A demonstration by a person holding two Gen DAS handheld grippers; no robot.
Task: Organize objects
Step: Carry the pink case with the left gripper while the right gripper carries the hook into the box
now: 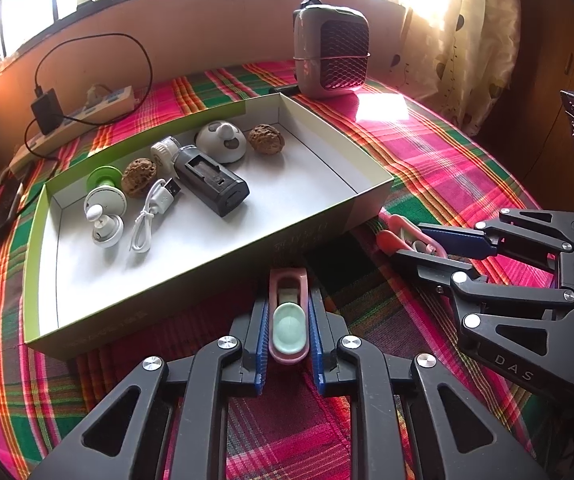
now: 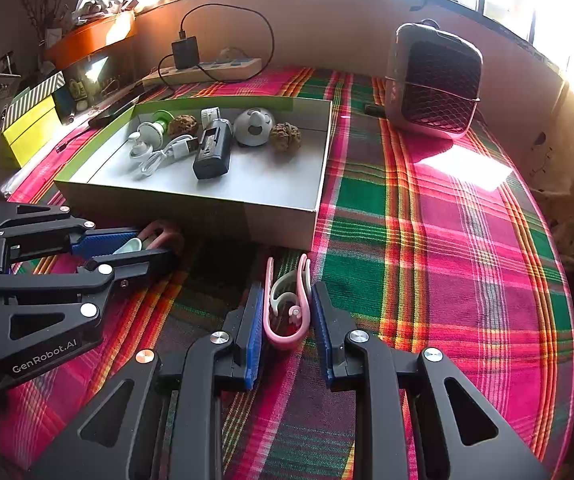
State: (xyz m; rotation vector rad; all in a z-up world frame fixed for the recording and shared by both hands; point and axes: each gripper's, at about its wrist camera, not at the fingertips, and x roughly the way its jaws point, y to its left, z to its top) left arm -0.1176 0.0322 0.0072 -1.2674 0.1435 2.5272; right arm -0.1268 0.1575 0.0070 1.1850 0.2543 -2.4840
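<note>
Two pink clips lie on the plaid cloth in front of an open cardboard box. My left gripper is shut on the pink clip with a mint-green pad, its blue pads pressing both sides. From the right wrist view the left gripper shows at the left with that clip poking out. My right gripper is shut on the other pink clip with a white inner arm. In the left wrist view the right gripper sits at the right, and its clip pokes out.
The box holds two walnuts, a black device, a white USB cable and small white and green parts. A grey heater stands behind it. A power strip with a charger lies by the wall. Boxes line the left edge.
</note>
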